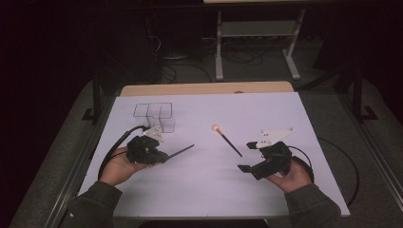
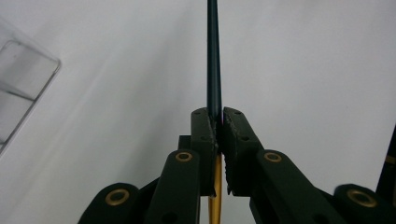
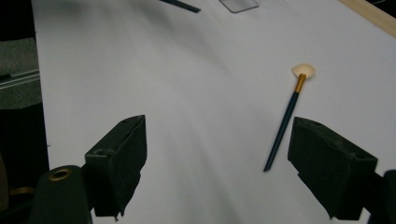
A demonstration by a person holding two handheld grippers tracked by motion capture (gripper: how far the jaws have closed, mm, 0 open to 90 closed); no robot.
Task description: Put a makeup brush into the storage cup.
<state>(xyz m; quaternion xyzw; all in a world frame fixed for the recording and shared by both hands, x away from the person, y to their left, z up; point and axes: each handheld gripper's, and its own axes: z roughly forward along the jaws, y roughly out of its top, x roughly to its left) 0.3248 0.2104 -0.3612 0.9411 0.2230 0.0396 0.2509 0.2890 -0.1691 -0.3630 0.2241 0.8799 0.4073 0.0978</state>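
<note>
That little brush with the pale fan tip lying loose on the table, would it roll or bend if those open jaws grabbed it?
The fan brush has a thin, straight handle, so it probably stays stiff and feels light. Being slim and apparently round, it may roll aside if the open right gripper nudges it first. The pale bristles look soft and could splay.

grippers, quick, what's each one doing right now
Left gripper: shut on a dark thin brush handle.
Right gripper: open, holding nothing; the fan brush lies on the table ahead of it.
</note>
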